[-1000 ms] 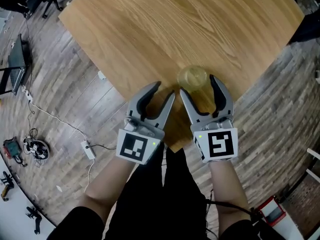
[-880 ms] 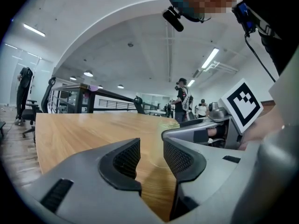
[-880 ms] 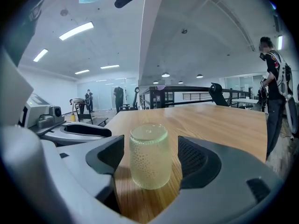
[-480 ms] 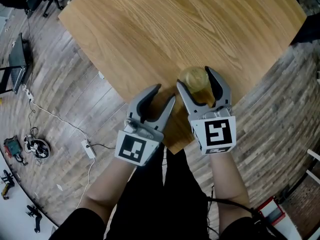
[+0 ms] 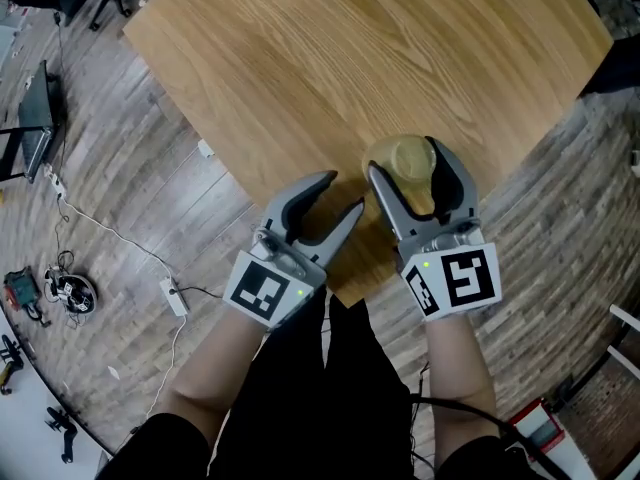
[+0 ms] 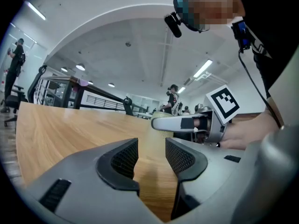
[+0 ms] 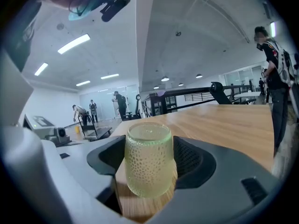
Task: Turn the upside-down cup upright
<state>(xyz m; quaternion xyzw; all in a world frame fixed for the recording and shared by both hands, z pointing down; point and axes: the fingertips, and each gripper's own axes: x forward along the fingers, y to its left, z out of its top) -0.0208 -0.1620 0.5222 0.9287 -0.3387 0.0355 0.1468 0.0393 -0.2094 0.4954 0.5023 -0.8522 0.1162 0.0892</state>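
Note:
A pale green dimpled glass cup stands base-up near the close corner of the wooden table. My right gripper reaches round it at its widest, and the pads lie against both sides of the cup. I cannot tell whether its rim still touches the wood. My left gripper hovers just to the left over the table edge. Its jaws are opening and nothing is between them. In the left gripper view the right gripper shows from the side.
The table's near corner ends right under both grippers, with wood-plank floor below. A power strip and cables lie on the floor at the left. People and railings stand far off in the gripper views.
The right gripper slid forward round the cup, then gripper and cup shifted right together. The left gripper's jaws spread wider and it turned slightly.

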